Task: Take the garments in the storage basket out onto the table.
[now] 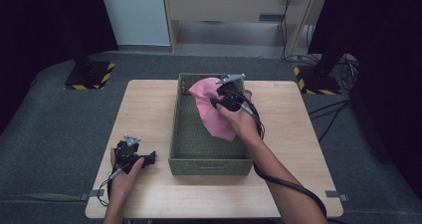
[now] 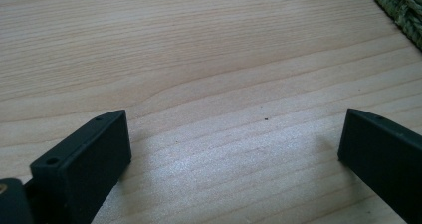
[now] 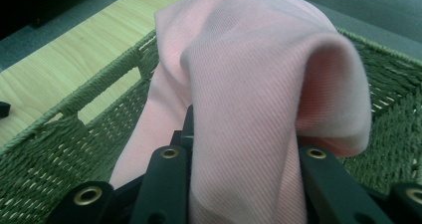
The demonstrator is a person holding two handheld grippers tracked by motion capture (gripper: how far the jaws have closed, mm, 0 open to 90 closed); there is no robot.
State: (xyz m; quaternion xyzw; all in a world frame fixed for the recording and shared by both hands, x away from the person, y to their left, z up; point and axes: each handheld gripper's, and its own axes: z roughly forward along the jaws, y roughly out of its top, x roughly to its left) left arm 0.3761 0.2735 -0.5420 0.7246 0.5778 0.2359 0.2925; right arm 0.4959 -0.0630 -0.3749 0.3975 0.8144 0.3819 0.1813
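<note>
A person sat at a pale wooden table (image 1: 144,109) with a two-jaw gripper in each hand. A green woven basket (image 1: 209,165) stood on the middle of the table, long and rectangular, with a handle slot cut into its wall.

The right gripper (image 1: 223,102) was raised above the far half of the basket, clenched on a pink cloth (image 1: 211,112). The cloth hung from the jaws in a soft fold, its lower end trailing down inside the basket toward the right wall. In the right gripper view, the cloth (image 3: 249,94) draped over and between the black jaws, bulging upward in a rounded hump, with the basket's woven walls (image 3: 59,134) on either side of it.

The left gripper (image 1: 149,158) rested on the table to the left of the basket's near corner, well apart from the cloth. Its jaws stood wide and released, with nothing between them but bare wood. In the left gripper view, a corner of the basket (image 2: 400,7) showed beyond the jaws.
</note>
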